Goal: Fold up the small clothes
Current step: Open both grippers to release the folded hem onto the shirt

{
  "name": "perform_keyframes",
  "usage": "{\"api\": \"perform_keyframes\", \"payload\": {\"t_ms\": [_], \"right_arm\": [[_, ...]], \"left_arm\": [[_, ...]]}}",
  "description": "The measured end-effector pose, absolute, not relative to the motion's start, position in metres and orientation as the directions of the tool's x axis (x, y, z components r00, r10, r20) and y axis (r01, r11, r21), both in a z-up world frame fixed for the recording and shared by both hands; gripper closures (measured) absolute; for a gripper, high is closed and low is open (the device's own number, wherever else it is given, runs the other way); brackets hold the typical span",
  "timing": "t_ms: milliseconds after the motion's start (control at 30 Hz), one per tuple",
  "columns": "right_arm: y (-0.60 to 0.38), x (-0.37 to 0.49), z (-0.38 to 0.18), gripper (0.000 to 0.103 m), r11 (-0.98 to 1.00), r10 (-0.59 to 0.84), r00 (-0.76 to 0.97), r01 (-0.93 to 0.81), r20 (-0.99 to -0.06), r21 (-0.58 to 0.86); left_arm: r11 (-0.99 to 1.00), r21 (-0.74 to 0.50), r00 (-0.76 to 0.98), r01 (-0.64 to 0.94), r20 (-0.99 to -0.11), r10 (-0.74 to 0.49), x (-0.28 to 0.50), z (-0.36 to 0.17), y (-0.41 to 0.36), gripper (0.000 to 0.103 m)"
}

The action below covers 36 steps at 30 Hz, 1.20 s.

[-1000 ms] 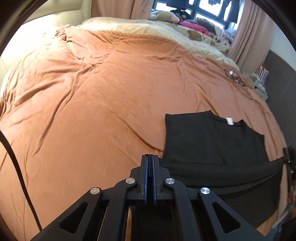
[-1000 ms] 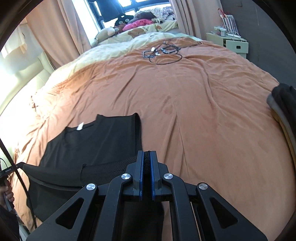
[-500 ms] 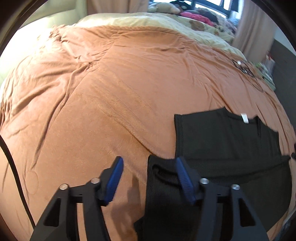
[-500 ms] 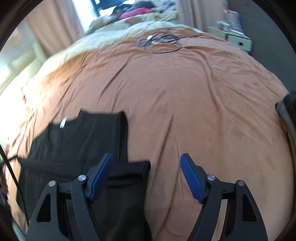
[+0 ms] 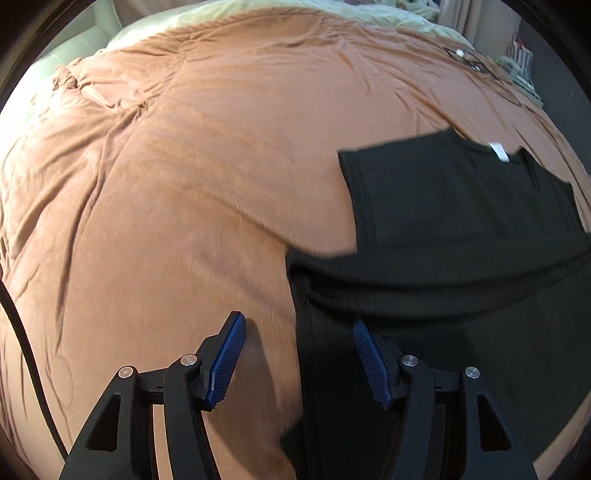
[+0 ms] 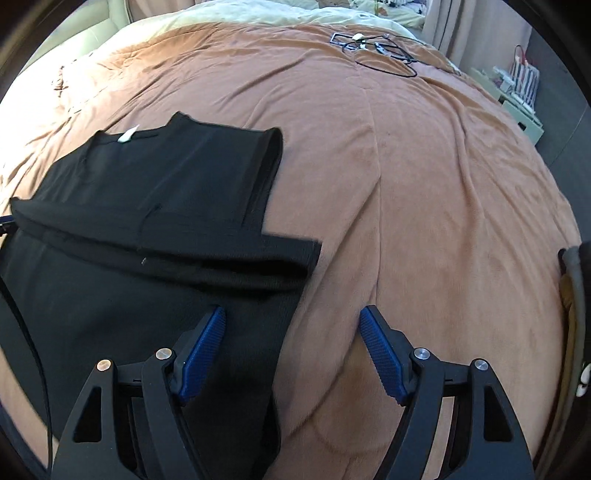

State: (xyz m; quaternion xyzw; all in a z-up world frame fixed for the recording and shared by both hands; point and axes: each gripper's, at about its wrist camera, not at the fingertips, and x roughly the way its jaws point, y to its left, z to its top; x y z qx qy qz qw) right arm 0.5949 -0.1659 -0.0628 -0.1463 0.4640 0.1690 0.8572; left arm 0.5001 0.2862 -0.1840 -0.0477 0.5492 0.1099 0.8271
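Note:
A black garment (image 5: 454, 236) with a white neck label (image 5: 498, 152) lies flat on the orange bedspread (image 5: 192, 177), its lower part folded up over the middle. My left gripper (image 5: 297, 332) is open and empty just above the garment's left folded edge. In the right wrist view the garment (image 6: 155, 206) lies at the left, and my right gripper (image 6: 291, 326) is open and empty over its right edge.
Black cables (image 6: 384, 48) lie on the far side of the bed. A dark and grey cloth pile (image 6: 576, 288) sits at the bed's right edge. A bedside shelf (image 6: 521, 96) stands at the far right. A cream quilt (image 5: 332, 11) covers the far end.
Both grippers held the garment's hem a second ago, then opened and let it drop. The hem now lies folded on the garment. Both grippers have moved closer to the bed.

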Motion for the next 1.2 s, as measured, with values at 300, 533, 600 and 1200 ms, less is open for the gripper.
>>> {"api": "perform_keyframes", "payload": {"t_ms": [300, 533, 600, 1200], "right_arm": [[-0.162, 0.637, -0.072, 0.065, 0.92, 0.21, 0.528, -0.391, -0.823, -0.016], [-0.172, 0.639, -0.069, 0.102, 0.919, 0.243, 0.55, -0.394, -0.799, 0.008], [-0.176, 0.636, -0.062, 0.102, 0.922, 0.24, 0.562, -0.387, -0.791, 0.005], [-0.145, 0.666, -0.035, 0.103, 0.934, 0.189, 0.642, -0.351, -0.744, -0.066]], "left_arm": [[0.956, -0.072, 0.423, -0.286, -0.904, 0.058, 0.535, -0.187, 0.31, 0.071], [0.963, -0.062, 0.449, -0.263, -0.891, 0.065, 0.54, -0.177, 0.304, 0.098], [0.962, -0.062, 0.467, -0.266, -0.881, 0.073, 0.538, -0.168, 0.305, 0.098], [0.94, -0.018, 0.527, -0.341, -0.832, 0.176, 0.586, -0.137, 0.33, 0.098]]}}
